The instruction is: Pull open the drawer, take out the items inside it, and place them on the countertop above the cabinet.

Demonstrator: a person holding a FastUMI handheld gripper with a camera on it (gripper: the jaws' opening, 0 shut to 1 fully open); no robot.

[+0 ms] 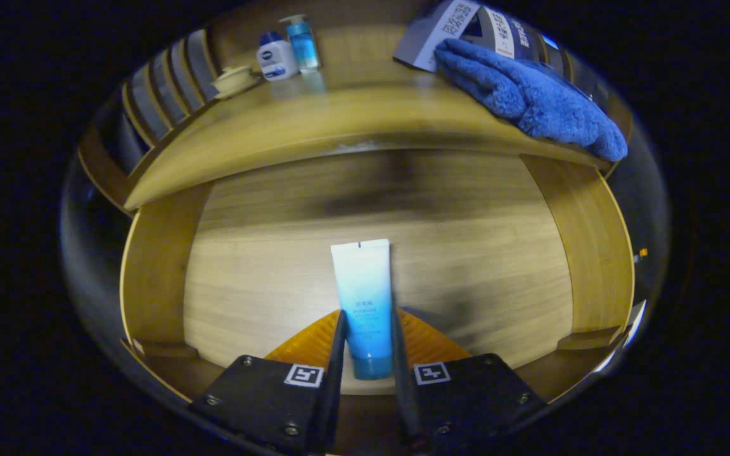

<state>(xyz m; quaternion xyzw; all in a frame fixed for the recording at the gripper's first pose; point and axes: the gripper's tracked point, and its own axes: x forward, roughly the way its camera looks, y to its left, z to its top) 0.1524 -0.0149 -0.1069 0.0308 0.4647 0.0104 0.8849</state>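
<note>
A white-to-blue tube (pixel 362 297) with a blue cap stands between my fingers, cap end towards me, over the open wooden drawer (pixel 149 266). My gripper (pixel 367 323) is shut on the tube, one finger pressing each side of its lower half. The drawer's bare floor (pixel 479 278) spreads beyond the tube. Above the drawer runs the wooden countertop (pixel 339 120), with a blue towel (pixel 530 95), a white bottle (pixel 276 58) and a blue pump bottle (pixel 303 41) on it.
A small cream dish (pixel 233 80) sits left of the white bottle. A printed box or booklet (pixel 460 28) lies behind the towel. A slatted wooden rail (pixel 168 82) borders the counter's left end. The middle of the countertop is bare wood.
</note>
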